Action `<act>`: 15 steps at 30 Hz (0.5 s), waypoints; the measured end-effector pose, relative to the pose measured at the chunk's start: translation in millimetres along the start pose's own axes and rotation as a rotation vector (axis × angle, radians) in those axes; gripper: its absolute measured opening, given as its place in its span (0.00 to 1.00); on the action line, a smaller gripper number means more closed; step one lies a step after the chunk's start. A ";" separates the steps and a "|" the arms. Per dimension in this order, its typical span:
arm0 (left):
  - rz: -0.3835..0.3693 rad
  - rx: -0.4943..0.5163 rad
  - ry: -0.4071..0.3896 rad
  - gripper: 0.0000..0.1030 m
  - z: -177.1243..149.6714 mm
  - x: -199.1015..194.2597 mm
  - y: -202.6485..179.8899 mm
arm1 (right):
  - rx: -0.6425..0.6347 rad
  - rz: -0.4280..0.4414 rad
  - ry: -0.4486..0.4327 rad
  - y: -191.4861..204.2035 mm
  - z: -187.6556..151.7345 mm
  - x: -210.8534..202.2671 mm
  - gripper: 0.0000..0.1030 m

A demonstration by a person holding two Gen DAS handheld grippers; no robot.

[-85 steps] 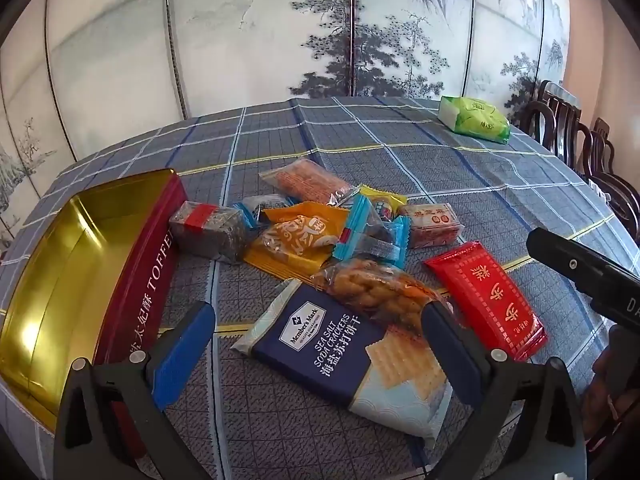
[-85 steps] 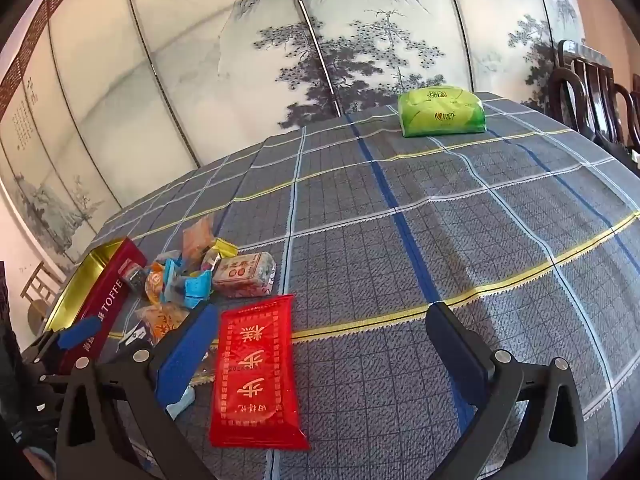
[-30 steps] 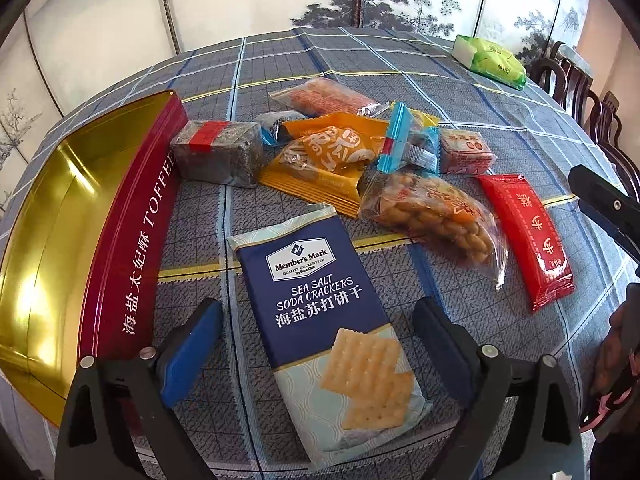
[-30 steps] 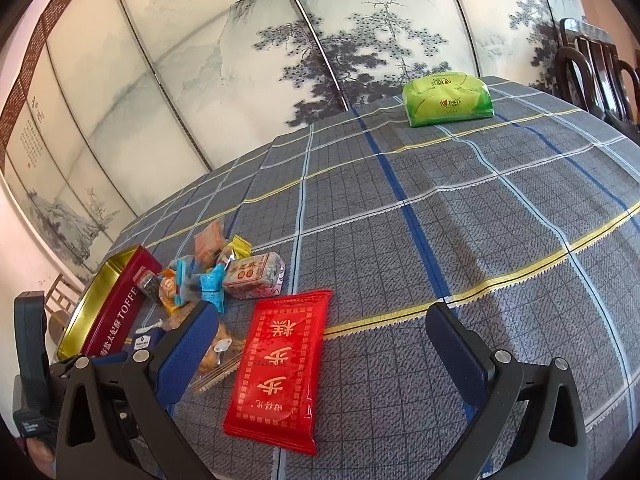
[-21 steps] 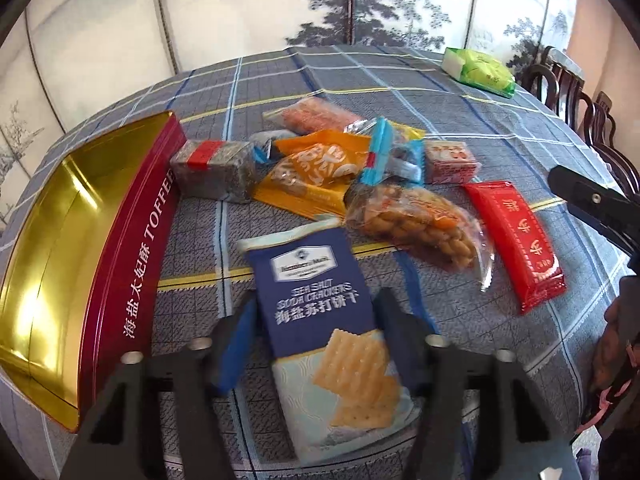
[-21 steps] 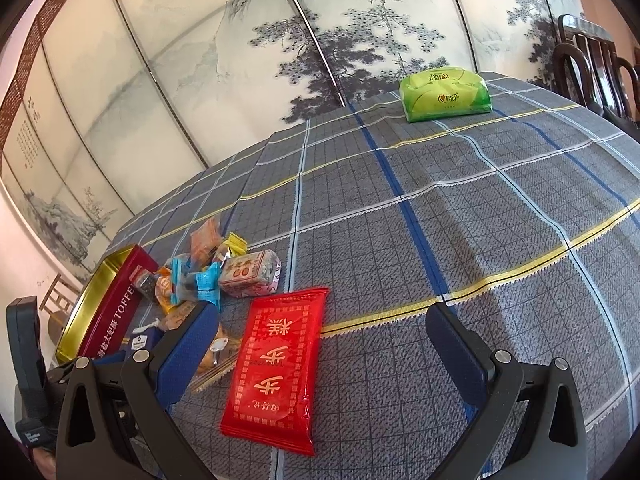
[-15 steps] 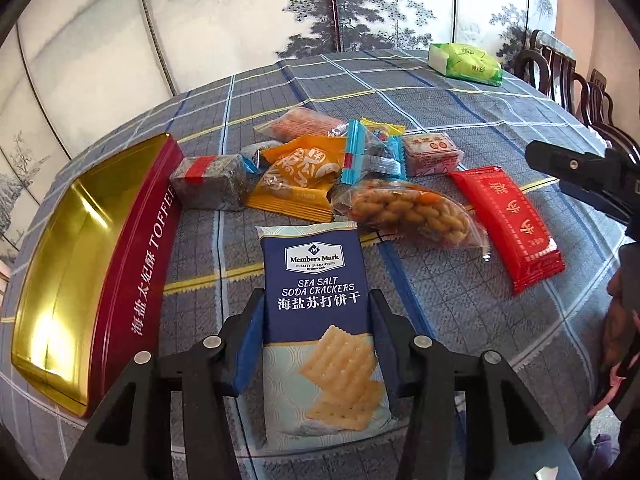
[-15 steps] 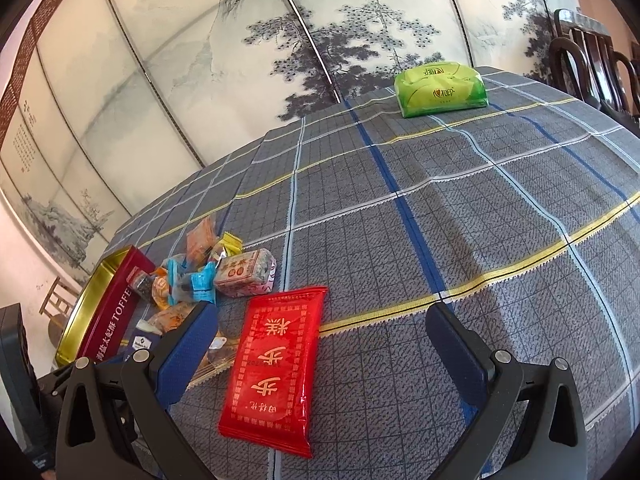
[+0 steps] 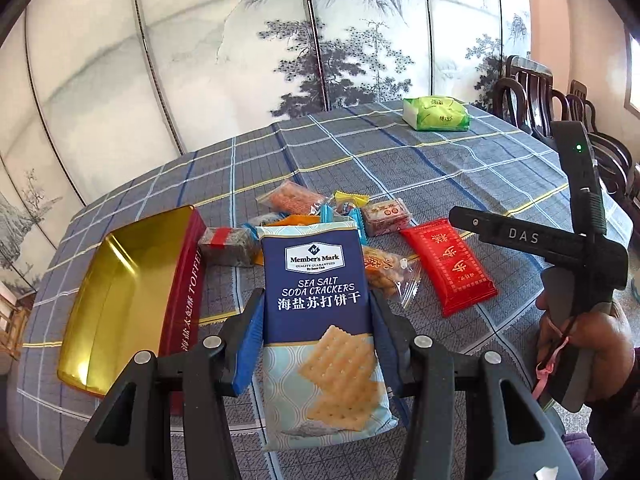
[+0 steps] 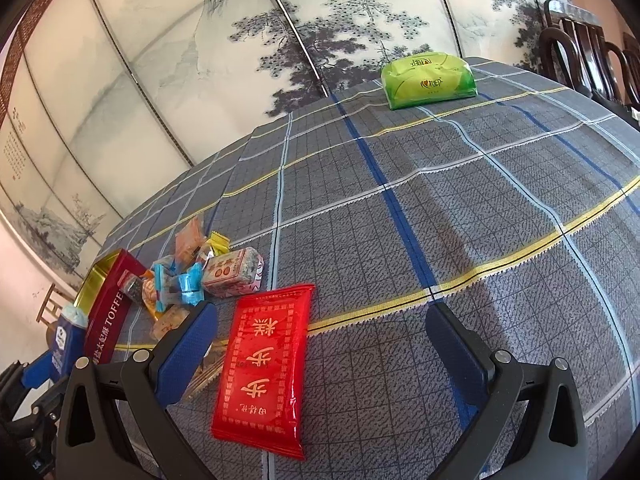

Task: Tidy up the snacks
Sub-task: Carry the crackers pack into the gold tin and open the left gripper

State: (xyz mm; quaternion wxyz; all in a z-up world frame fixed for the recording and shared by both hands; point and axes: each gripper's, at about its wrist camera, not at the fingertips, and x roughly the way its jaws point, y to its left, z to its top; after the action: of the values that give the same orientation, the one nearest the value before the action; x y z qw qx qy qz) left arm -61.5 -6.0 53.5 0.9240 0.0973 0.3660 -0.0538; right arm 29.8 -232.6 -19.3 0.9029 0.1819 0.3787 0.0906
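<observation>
My left gripper [image 9: 316, 320] is shut on the blue sea salt soda crackers pack [image 9: 320, 308] and holds it lifted above the table, upright in the view. The open gold and red toffee tin [image 9: 120, 288] lies to its left. A pile of small snack packets [image 9: 344, 216] lies behind the pack, with a red packet [image 9: 450, 264] to the right. My right gripper [image 10: 320, 328] is open and empty, low over the table, with the red packet [image 10: 268, 348] just inside its left finger. The tin [image 10: 108, 304] and crackers pack [image 10: 66, 332] show at far left there.
A green tissue pack [image 9: 436, 113] lies at the far side of the plaid tablecloth [image 10: 460, 200]. Dark wooden chairs [image 9: 536, 92] stand at the right edge. A painted folding screen [image 9: 280, 40] stands behind the table.
My left gripper closed on the crackers pack and lifted it off the table. The right gripper stayed open and hardly moved.
</observation>
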 end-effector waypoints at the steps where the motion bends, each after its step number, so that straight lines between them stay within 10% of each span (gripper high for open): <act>1: 0.004 -0.001 -0.002 0.45 0.2 -2.4 1.4 | 0.001 -0.002 0.001 0.0 0.0 0.2 1.00; 15: 0.036 -0.046 -0.020 0.45 3.1 -16.4 32.5 | 0.024 -0.022 0.015 -3.5 1.1 3.6 1.00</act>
State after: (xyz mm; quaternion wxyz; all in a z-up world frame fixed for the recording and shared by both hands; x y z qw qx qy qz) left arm -65.8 25.5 71.5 0.9303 0.0821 0.3563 -0.0297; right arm 33.1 -235.0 -22.4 0.8988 0.1876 0.3885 0.0775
